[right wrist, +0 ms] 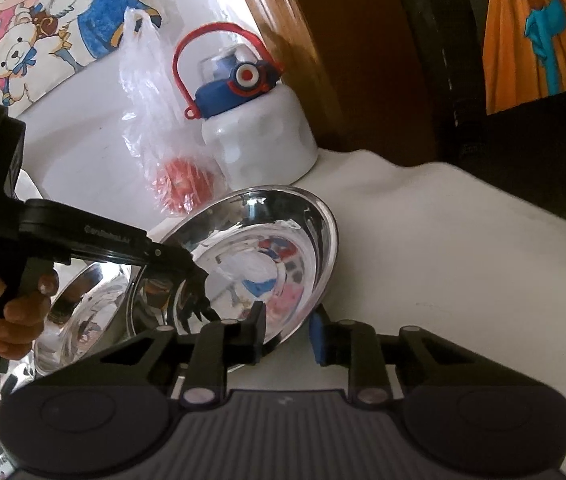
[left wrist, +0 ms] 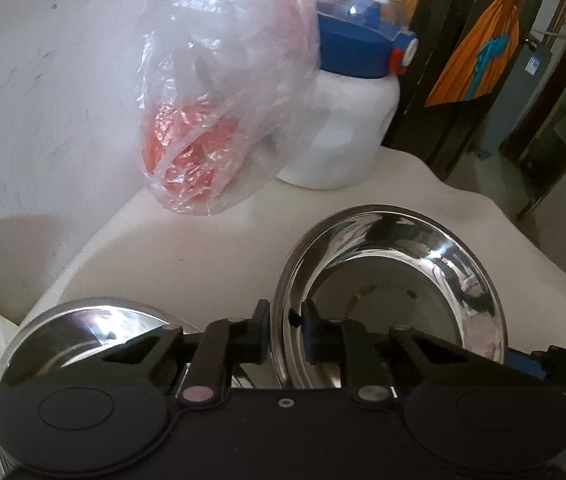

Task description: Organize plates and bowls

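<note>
A shiny steel plate (left wrist: 403, 280) is tilted up off the white cloth; it also shows in the right wrist view (right wrist: 267, 248). My left gripper (left wrist: 286, 320) is shut on its near-left rim, one finger inside, one outside. In the right wrist view the left gripper (right wrist: 199, 280) reaches in from the left onto that rim. A second steel plate (left wrist: 83, 332) lies flat at the lower left, seen too in the right wrist view (right wrist: 83, 312). My right gripper (right wrist: 289, 336) straddles the tilted plate's lower right rim with a visible gap between its fingers.
A clear plastic bag (left wrist: 223, 100) with red contents leans on the white wall at the back. A white bottle with a blue lid (left wrist: 347, 112) stands beside it. The cloth-covered table (right wrist: 463, 248) ends at the right, beyond it a dark door frame (right wrist: 443, 60).
</note>
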`<state>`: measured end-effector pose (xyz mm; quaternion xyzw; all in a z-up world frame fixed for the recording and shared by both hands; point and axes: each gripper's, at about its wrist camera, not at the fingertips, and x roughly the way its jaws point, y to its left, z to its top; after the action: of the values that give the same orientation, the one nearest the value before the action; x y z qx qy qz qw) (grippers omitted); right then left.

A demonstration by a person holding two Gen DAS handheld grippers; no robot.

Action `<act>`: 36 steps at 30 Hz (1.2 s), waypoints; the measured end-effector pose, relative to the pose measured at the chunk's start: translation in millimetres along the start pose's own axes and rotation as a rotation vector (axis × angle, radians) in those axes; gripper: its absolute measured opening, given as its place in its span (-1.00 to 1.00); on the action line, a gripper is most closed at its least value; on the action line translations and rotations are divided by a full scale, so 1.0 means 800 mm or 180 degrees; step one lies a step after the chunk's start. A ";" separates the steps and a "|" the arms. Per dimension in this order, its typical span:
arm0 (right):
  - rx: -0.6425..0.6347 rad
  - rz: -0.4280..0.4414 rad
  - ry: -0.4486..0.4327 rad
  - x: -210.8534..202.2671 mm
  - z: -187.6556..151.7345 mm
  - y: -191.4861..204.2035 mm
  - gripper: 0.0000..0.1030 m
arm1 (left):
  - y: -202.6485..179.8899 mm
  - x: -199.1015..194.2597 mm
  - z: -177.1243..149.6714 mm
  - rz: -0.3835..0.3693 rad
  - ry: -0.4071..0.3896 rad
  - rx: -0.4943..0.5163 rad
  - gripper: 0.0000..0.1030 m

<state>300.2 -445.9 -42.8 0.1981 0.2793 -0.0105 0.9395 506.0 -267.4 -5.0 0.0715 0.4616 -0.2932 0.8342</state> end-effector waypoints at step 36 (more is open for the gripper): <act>-0.1012 0.0276 0.0182 0.047 -0.002 0.202 -0.46 | 0.160 -0.150 -0.080 0.0471 -0.0237 -0.0924 -0.65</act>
<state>352.3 -293.4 -4.6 0.0591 0.2952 0.0801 0.9502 482.2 -86.8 36.7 -0.0269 0.4613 -0.1636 0.8716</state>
